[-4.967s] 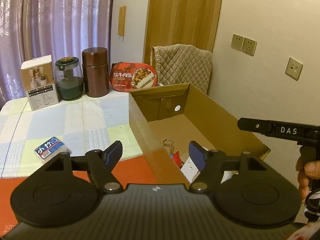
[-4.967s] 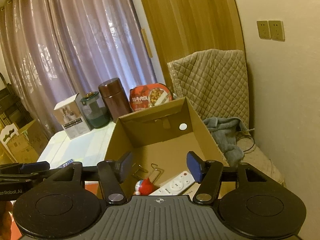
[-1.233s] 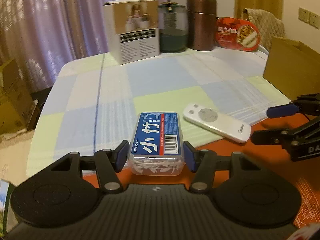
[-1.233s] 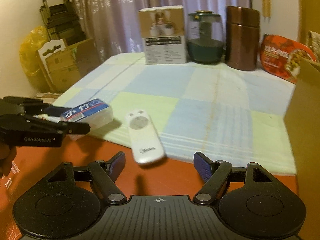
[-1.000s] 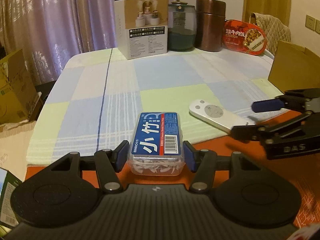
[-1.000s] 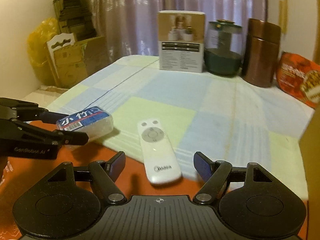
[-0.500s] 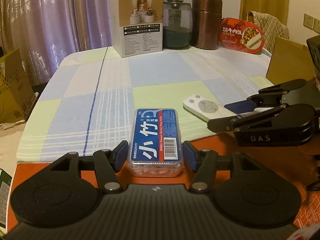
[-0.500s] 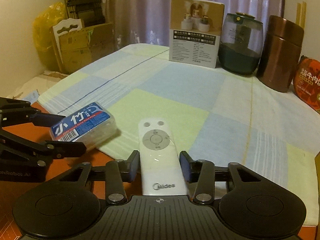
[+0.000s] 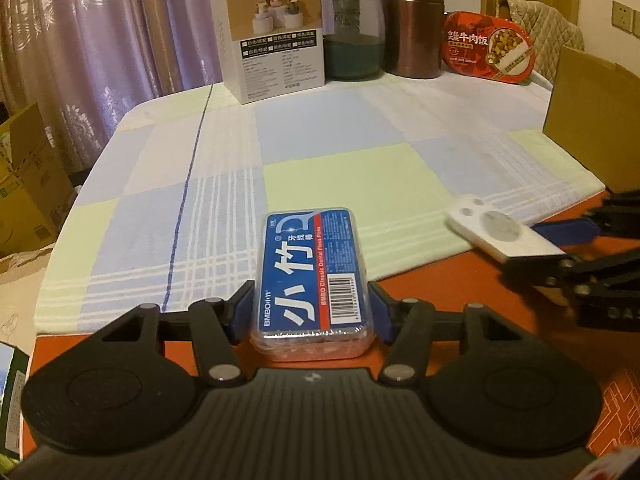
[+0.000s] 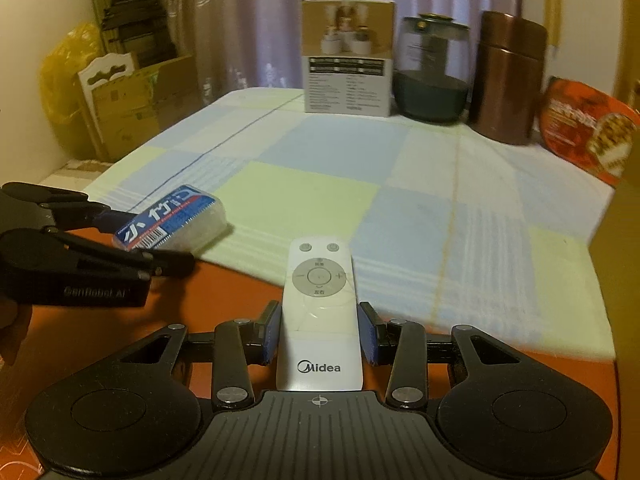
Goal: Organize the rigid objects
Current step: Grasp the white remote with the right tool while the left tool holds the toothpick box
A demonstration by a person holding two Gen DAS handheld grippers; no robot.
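Note:
My left gripper is shut on a clear floss-pick box with a blue label, held just above the table's front edge. It also shows at the left of the right wrist view. My right gripper is shut on a white Midea remote, whose button end points away from me. In the left wrist view the remote sits between the right gripper's fingers at the far right. A cardboard box stands at the table's right side.
At the back of the checked tablecloth stand a white product box, a green glass jar, a brown canister and a red meal tub. Cardboard boxes are stacked on the floor to the left.
My right gripper closed on the remote and has lifted it slightly. My left gripper keeps its hold on the floss box and has shifted a little.

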